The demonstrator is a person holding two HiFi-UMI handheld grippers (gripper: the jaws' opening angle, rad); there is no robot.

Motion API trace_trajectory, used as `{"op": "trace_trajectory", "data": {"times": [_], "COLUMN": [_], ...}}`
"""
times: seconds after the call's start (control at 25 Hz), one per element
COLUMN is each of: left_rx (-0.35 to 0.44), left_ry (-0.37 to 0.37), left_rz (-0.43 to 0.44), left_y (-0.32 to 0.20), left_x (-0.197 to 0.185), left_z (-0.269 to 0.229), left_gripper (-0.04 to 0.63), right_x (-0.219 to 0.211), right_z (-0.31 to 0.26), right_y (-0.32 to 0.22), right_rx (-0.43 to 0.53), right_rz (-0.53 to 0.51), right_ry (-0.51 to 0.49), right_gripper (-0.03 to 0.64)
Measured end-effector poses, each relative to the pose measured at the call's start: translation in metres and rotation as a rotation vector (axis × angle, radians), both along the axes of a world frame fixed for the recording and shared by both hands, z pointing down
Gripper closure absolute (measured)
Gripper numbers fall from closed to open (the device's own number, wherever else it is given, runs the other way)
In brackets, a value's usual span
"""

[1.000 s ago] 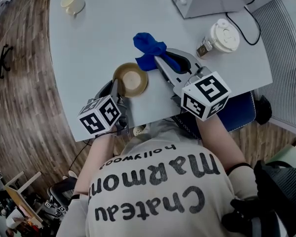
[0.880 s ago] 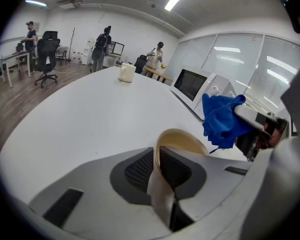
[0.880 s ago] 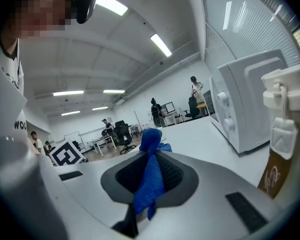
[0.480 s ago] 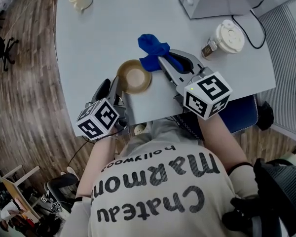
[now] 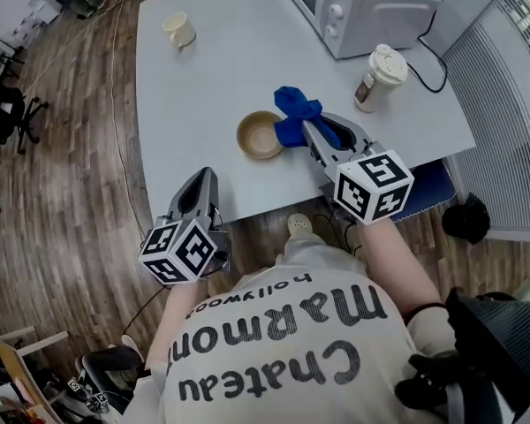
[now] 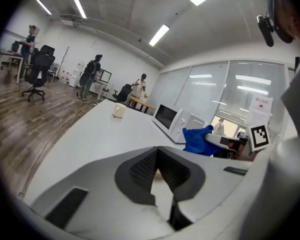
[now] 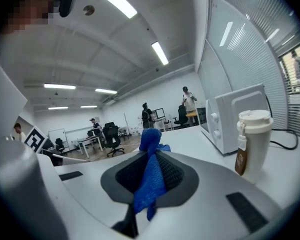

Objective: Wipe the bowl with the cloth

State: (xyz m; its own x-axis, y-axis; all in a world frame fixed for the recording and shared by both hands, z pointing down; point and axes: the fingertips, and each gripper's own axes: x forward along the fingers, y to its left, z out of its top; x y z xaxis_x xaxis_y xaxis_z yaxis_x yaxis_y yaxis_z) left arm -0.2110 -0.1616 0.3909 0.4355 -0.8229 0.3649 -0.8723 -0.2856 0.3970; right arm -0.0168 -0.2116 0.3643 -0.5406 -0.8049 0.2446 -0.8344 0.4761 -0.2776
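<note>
A tan bowl (image 5: 259, 137) stands upright on the white table (image 5: 212, 78), near its front edge. Just right of the bowl, my right gripper (image 5: 309, 127) is shut on a blue cloth (image 5: 293, 106) that bunches past its tips. In the right gripper view the cloth (image 7: 150, 149) hangs pinched in the right gripper (image 7: 150, 179). My left gripper (image 5: 203, 177) hovers off the table's front left edge, well clear of the bowl. Its jaws have just been closing and stand nearly together with nothing between them (image 6: 160, 173). The left gripper view shows the cloth (image 6: 197, 140) at the right.
A white microwave (image 5: 362, 7) stands at the table's far right, with a lidded paper cup (image 5: 377, 76) in front of it. A cream mug (image 5: 180, 30) sits at the far left. Wooden floor and office chairs surround the table; people stand far off.
My left gripper was at the bowl's left rim; it has pulled back past the table's edge and risen. The bowl stays on the table. My right gripper still holds the cloth beside the bowl.
</note>
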Motion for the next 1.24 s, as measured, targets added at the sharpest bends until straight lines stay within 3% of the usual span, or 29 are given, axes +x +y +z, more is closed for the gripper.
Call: {"op": "trace_trajectory", "data": {"times": [0.28, 0.6, 0.84, 1.24], "left_rx": [0.086, 0.072, 0.119, 0.1], "left_ry": [0.059, 0.055, 0.061, 0.054], "left_rz": [0.01, 0.0, 0.03, 0.08], "left_y": [0.059, 0.107, 0.114, 0.137], "left_x": [-0.049, -0.076, -0.073, -0.061], "left_z": [-0.038, -0.046, -0.061, -0.06], "left_gripper": [0.572, 0.574, 0.574, 0.574], "right_x": [-0.005, -0.017, -0.015, -0.004], "right_z": [-0.037, -0.042, -0.049, -0.051], "right_y": [0.078, 0.147, 0.161, 0.189], "right_rx": [0.044, 0.029, 0.047, 0.02], "right_rz": [0.136, 0.18, 0.198, 0.245], "right_ry": [0.05, 0.077, 0.09, 0.082], "right_gripper": [0.578, 0.578, 0.578, 0.578]}}
